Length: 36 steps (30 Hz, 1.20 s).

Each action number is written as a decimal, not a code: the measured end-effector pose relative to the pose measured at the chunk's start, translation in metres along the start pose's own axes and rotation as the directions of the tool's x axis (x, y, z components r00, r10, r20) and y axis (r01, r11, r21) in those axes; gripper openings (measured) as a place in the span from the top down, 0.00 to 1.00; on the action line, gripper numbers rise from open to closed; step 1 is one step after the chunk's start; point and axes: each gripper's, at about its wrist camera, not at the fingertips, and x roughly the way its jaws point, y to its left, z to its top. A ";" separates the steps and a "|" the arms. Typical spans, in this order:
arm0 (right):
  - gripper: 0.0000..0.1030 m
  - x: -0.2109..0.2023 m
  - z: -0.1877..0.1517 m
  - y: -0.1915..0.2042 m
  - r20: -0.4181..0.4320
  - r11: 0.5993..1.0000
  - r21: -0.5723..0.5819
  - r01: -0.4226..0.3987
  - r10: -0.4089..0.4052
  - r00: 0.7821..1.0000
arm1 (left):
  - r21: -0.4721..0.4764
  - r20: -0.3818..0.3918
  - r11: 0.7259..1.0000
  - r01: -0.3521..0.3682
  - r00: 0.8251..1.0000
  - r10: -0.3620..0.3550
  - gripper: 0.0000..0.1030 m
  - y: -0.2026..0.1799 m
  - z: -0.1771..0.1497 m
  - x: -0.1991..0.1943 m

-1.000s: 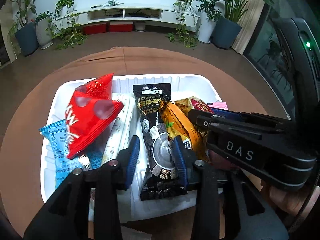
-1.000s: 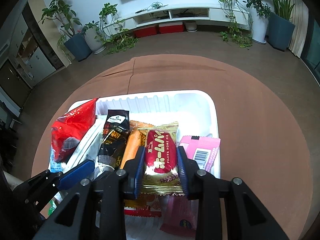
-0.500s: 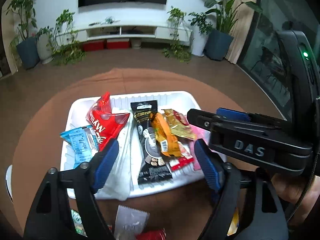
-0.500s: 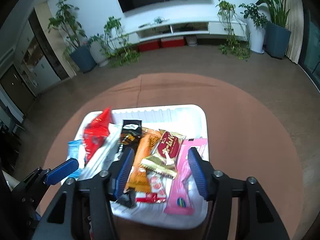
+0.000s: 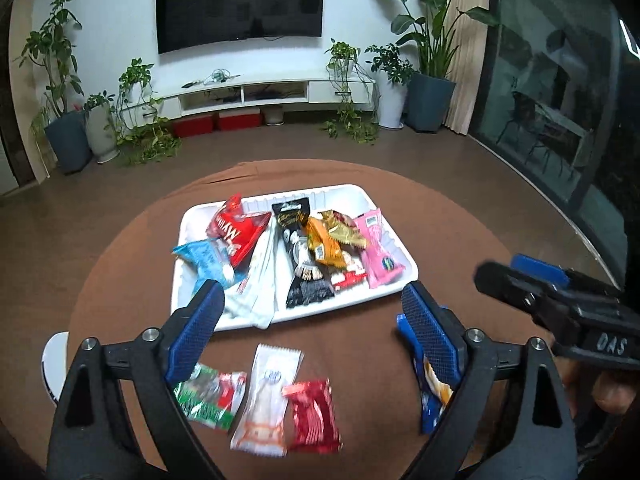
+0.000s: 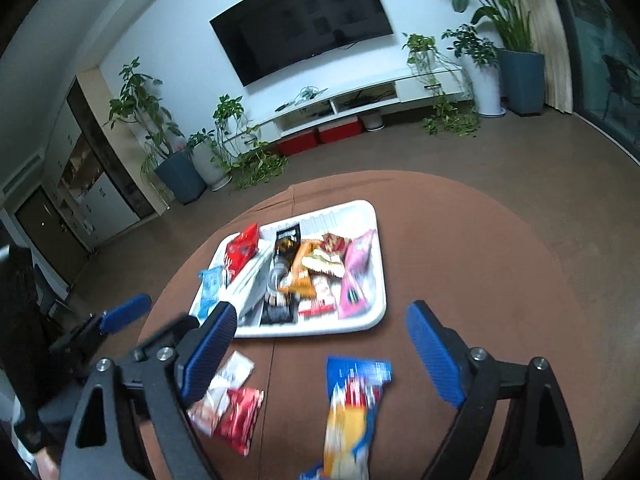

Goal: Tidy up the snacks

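Both my tools, the left tool (image 5: pixel 312 330) and right tool (image 6: pixel 320 344), have just been opening and gape wide and empty above loose snacks low in frame; the white tray (image 5: pixel 404 258) sits mid-frame on the brown counter (image 5: pixel 460 216), so I judge I should center one packet, the white packet (image 5: pixel 268 396), before closing.

Open blue-padded left gripper (image 5: pixel 312 332) above a round brown-clothed table (image 5: pixel 460 248) of snacks

Its jaws have just been opening and hold nothing. At centre frame a white rectangular plastic tray (image 5: pixel 404 256) carries a red packet (image 5: pixel 240 232), a black packet (image 5: pixel 298 256), an orange packet (image 5: pixel 322 246) and a pink packet (image 5: pixel 378 254). Lower in the frame, loose on the cloth, lie a green-and-red wrapper (image 5: pixel 210 394), a white sachet (image 5: pixel 268 396) and a red foil wrapper (image 5: pixel 314 414). The black right gripper (image 5: pixel 560 300) enters at right.
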 end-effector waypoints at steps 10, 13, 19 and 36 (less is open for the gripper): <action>0.10 -0.028 -0.057 0.009 -0.024 1.000 -0.014 0.014 -0.014 1.000 | -0.021 -0.026 1.000 -0.007 1.000 0.006 0.11 0.012 -0.040 -0.037; 0.10 -0.031 -0.074 0.013 -0.034 0.999 -0.026 0.023 -0.024 0.999 | -0.032 -0.043 0.999 -0.007 0.999 0.006 0.11 0.021 -0.056 -0.040; 0.10 -0.030 -0.121 0.020 -0.098 0.999 -0.038 0.020 -0.024 0.995 | -0.084 -0.129 0.996 -0.027 0.992 0.016 0.11 0.053 -0.112 -0.037; 0.10 -0.018 -0.162 0.039 -0.181 0.996 -0.083 -0.021 0.005 0.983 | -0.002 -0.143 1.000 -0.010 0.990 0.010 0.11 0.100 -0.126 -0.037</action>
